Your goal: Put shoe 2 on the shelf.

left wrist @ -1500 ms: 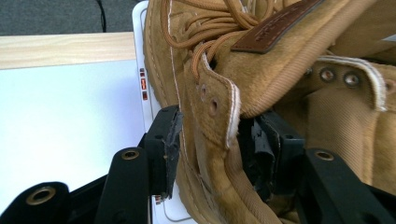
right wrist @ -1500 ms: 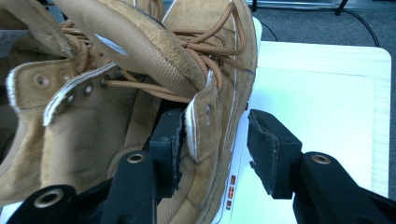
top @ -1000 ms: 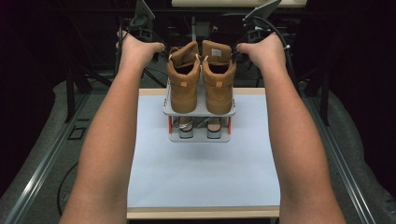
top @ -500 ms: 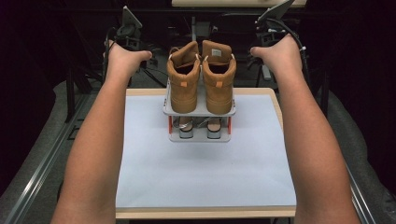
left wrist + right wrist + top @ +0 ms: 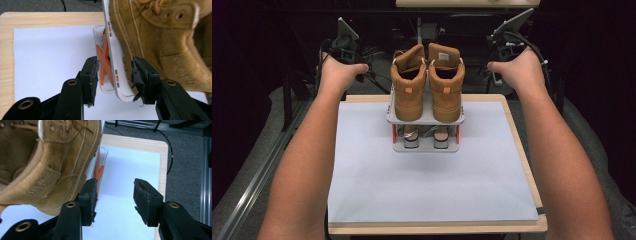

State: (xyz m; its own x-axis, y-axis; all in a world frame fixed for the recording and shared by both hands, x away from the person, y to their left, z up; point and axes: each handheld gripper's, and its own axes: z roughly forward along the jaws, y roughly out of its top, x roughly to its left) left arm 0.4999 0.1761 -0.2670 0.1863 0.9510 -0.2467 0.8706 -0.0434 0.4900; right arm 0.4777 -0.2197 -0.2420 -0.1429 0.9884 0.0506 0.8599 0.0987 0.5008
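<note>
From above we see a small grey shoe rack [image 5: 426,120] near the far edge of the desk [image 5: 517,125], with a pair of tan boots [image 5: 428,85] on its top shelf and other shoes below. Our left gripper [image 5: 113,72] has its fingers apart around the rack's shelf edge; they have just been closing a little. Our right gripper [image 5: 115,195] has its fingers apart and empty, beside the boot. A white sheet [image 5: 432,185] covers the desk; the room is dark.

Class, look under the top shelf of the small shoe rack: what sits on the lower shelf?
Under the top shelf, two shoes' ends show on the lower shelf. The boots above cover the rest.
</note>
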